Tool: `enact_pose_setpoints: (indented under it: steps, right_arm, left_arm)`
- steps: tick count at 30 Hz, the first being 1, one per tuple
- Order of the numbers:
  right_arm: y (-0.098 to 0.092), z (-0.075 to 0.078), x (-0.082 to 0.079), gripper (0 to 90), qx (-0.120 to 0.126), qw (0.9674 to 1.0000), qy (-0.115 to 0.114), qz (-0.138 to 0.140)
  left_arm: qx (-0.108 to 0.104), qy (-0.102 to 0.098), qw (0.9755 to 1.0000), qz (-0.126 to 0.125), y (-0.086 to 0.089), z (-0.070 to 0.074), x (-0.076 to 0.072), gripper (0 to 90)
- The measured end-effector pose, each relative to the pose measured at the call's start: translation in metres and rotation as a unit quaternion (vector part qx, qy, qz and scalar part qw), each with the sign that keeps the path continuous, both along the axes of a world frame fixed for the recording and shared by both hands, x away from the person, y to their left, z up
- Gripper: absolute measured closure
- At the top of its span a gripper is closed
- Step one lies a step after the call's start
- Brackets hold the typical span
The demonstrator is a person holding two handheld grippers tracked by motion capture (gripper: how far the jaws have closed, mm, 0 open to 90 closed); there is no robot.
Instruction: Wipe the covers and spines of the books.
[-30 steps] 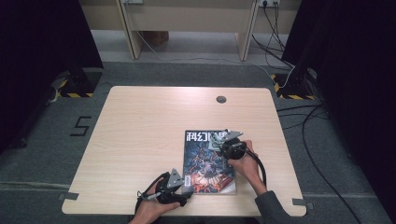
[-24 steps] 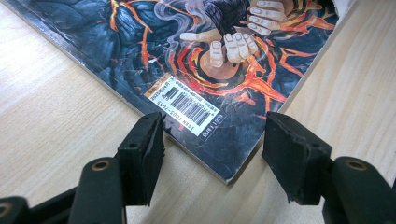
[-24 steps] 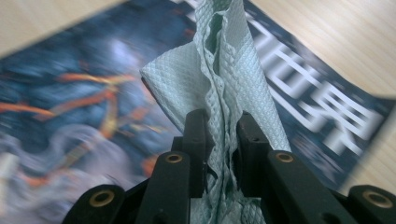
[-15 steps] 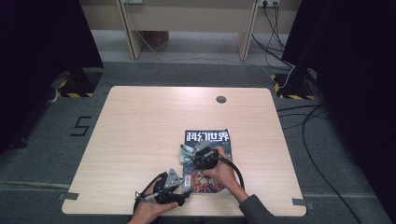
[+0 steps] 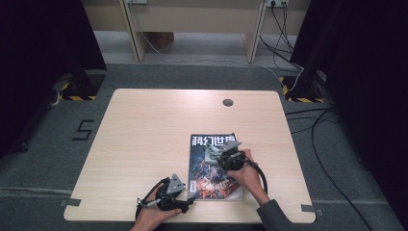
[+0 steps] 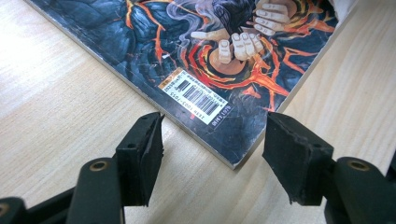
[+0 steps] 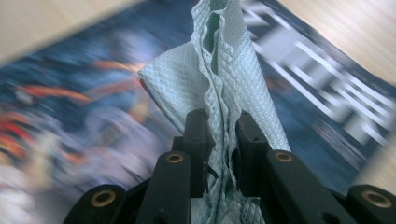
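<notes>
A magazine (image 5: 214, 166) with a dark, fiery cover lies flat on the wooden table (image 5: 144, 134), near the front right. My right gripper (image 5: 217, 153) is over its upper half, shut on a pale green paper towel (image 7: 219, 70) that stands crumpled between the jaws above the blurred cover (image 7: 84, 121). My left gripper (image 5: 190, 197) rests at the magazine's near left corner. In the left gripper view it (image 6: 217, 149) is open, its two pads standing either side of the corner (image 6: 233, 161) by the barcode, not pressing on it.
A round cable hole (image 5: 227, 102) sits in the table's far side. Bare wood stretches to the left and back of the magazine. Cables (image 5: 312, 125) run over the floor on the right, past the table's edge.
My right gripper swept the towel down-left over the cover to its middle, then came back up-right. The left gripper and the magazine stayed put.
</notes>
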State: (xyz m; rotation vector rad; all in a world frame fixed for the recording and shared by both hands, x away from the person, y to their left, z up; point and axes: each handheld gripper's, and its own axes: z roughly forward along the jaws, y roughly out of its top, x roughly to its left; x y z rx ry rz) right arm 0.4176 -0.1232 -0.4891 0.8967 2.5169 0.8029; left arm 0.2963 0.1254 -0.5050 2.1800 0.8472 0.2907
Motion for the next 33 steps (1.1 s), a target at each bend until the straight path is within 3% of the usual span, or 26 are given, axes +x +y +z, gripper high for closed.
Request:
enact_pose_setpoints:
  steps: [2,3,8,11,17,18,20,21,25,30,33]
  right_arm:
    - [-0.01,0.001,0.001,78.5,0.0,0.9999,0.0,-0.011]
    - [-0.027,0.001,0.004,78.6,0.006,0.9995,0.002,-0.032]
    - [-0.039,0.001,0.003,78.5,0.012,0.9987,0.007,-0.048]
    - [-0.031,0.002,0.0,77.6,-0.01,0.9992,-0.004,-0.039]
    - [-0.007,0.001,-0.005,77.5,-0.009,0.9999,-0.001,-0.006]
    - [0.01,0.0,-0.01,77.5,-0.007,0.9998,-0.003,0.016]
    - [0.018,0.0,-0.013,77.3,-0.003,0.9997,0.002,0.024]
    - [0.033,-0.001,-0.018,77.3,-0.001,0.999,0.001,0.044]
    - [0.055,-0.001,-0.03,77.3,0.004,0.9968,0.005,0.079]
    - [0.064,-0.001,-0.038,76.9,0.009,0.995,0.009,0.099]
    - [0.06,-0.001,-0.038,78.2,0.017,0.9952,0.015,0.095]
  left_arm:
    - [-0.002,0.0,1.0,0.001,0.0,0.0,0.0,36.5]
    - [0.0,0.001,1.0,0.003,0.001,0.0,0.0,36.1]
    - [0.001,0.003,1.0,0.005,0.002,0.0,0.001,34.2]
    - [0.002,0.007,1.0,0.003,0.003,0.0,0.0,30.9]
    - [0.003,0.008,0.9999,0.008,0.004,0.0,0.0,28.1]
    - [0.002,0.007,0.9999,0.009,0.005,0.001,0.001,27.8]
    - [0.004,0.008,0.9999,0.009,0.005,0.0,0.001,27.6]
    - [0.007,0.008,0.9999,0.008,0.006,0.0,0.0,27.2]
    - [0.009,0.006,0.9999,0.011,0.008,0.001,0.0,27.0]
    - [0.008,0.007,0.9998,0.013,0.01,0.002,0.0,26.9]
    - [0.012,0.009,0.9998,0.013,0.011,0.001,0.0,26.9]
